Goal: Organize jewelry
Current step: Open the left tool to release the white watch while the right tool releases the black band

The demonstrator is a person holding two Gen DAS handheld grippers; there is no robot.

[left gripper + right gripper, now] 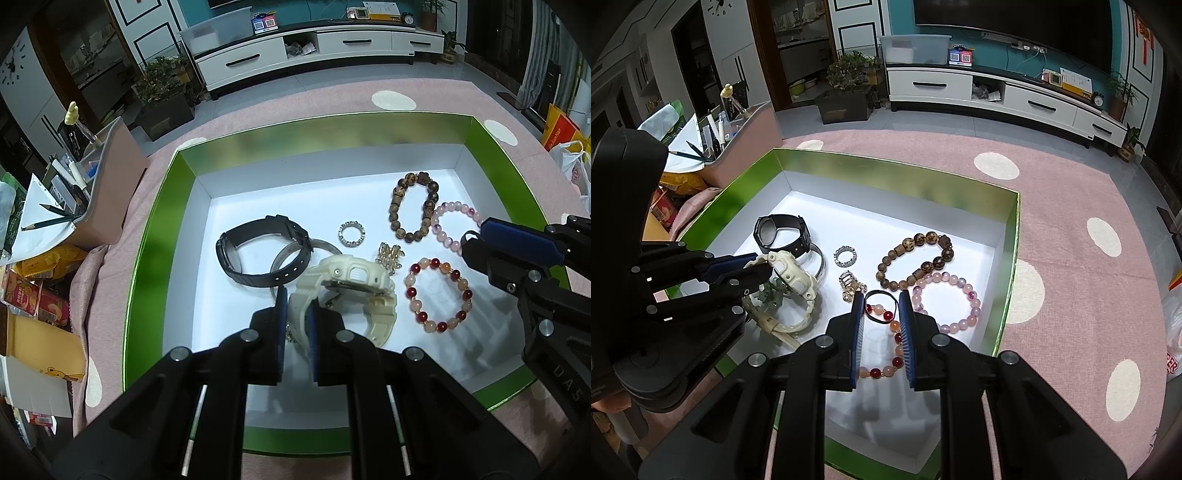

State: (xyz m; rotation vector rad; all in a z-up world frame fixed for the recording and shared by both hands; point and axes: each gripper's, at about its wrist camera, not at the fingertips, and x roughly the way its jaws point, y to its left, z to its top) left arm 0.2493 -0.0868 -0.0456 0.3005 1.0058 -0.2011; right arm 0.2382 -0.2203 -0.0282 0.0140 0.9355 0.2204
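Cream watch strap pinched between left gripper jaws, inside green box. Thin black ring clamped at right gripper jaw tips, above red-and-peach bracelet.

Cream watch perhaps hides silver bangle partly.

Left gripper jaws clamped; right gripper likewise.
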